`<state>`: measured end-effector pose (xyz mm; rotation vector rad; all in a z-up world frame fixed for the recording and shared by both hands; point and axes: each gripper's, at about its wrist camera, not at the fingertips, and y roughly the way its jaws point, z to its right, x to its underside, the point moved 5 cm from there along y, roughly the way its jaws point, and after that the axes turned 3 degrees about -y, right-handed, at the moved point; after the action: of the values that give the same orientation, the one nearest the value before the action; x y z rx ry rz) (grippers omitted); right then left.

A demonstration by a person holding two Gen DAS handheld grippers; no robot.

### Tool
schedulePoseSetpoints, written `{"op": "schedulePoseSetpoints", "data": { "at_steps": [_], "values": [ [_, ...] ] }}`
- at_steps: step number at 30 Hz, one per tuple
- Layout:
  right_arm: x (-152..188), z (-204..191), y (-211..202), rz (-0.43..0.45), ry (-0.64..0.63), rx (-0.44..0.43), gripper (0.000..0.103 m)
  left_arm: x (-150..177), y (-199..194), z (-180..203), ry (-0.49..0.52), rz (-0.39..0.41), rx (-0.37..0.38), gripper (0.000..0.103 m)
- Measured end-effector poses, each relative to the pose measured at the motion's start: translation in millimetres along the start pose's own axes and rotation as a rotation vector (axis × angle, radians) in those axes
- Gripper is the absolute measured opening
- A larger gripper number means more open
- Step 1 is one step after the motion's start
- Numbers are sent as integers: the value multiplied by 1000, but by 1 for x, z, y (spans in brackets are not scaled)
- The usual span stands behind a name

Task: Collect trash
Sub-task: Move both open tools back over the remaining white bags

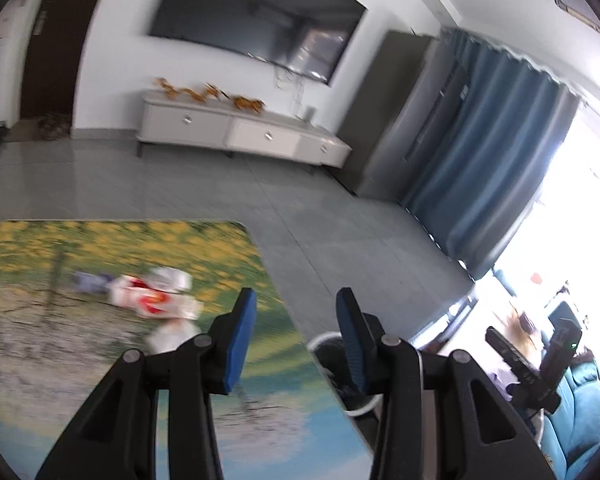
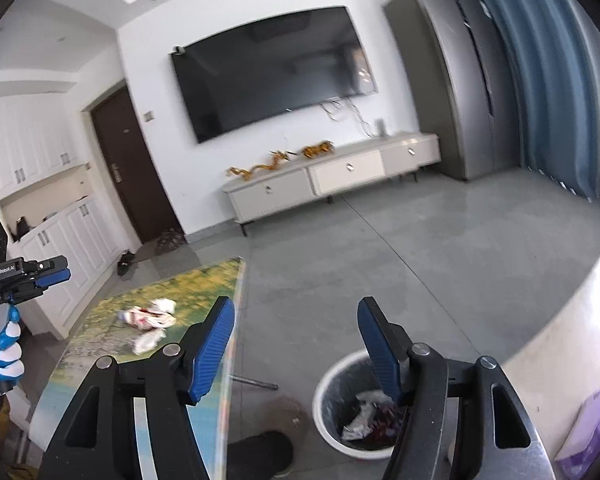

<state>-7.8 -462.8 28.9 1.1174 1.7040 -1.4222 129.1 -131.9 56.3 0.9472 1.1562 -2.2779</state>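
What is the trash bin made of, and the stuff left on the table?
The trash bin looks like smooth white plastic, with a dark liner bag inside. The trash on the table seems to be crumpled paper and thin printed wrappers, judging by the creases, though blur leaves that unsure.

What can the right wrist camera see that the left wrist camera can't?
Only the right wrist view shows inside the bin, with trash in it, plus the gloved hand holding the left tool.

Only the left wrist view shows the bright window and the teal seat.

Both show the wrappers on the table, the TV and the cabinet.
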Motion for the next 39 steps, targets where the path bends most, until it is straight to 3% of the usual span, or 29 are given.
{"op": "schedulePoseSetpoints", "data": {
  "at_steps": [11, 13, 21, 26, 32, 39],
  "values": [
    [-50, -106, 27, 46, -114, -95, 64, -15, -109, -151, -146, 134, -150, 40],
    [-53, -125, 31, 45, -132, -107, 64, -12, -124, -175, -165, 151, -178, 44],
    [-61, -193, 59, 12, -221, -145, 65, 12, -158, -258, -243, 187, -262, 49],
    [-58, -218, 79, -15, -252, -171, 65, 27, -153, -275, -239, 171, -282, 49],
    [-42, -234, 109, -77, -266, -190, 65, 31, -117, -263, -215, 100, -191, 49],
    [-19, -231, 154, -161, -234, -211, 65, 27, -46, -227, -99, -28, -81, 49]
  ]
}}
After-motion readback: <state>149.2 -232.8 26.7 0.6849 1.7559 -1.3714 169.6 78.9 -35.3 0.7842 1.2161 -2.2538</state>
